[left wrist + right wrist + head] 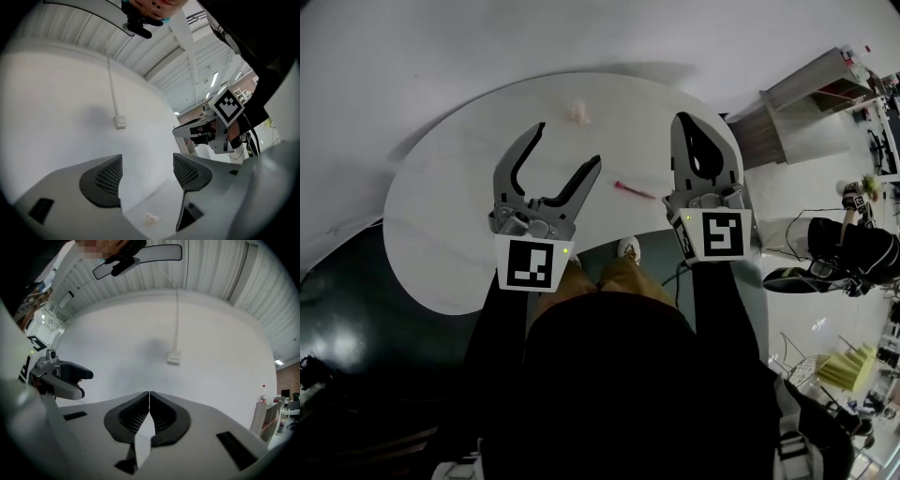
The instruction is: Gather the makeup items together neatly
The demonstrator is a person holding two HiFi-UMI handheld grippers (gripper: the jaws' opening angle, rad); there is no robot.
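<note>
Pink and thin, the makeup stick (635, 190) lies flat on the round white tabletop (441, 206), between your left tongs (567, 145) and your right tongs (686, 120). A small pale wad (578, 113) sits well apart from the stick, towards the far edge and just beyond the tips of your left tongs.

The tabletop is smooth and matte. The floor (337, 309) below its near edge is dark and glossy. Behind the tabletop rises a plain white wall (56, 93) with a small white box (121, 123) at the end of a thin upright cable duct. Off to your right stands a grey shelf unit (806, 94).

You hold your left tongs above the tabletop, jaws wide apart with nothing gripped. Their own view shows the wad low down, beyond the gap. Your right tongs are about level with them, jaws pressed together and empty. Both point away from you, and your forearms are in dark sleeves (712, 309).
</note>
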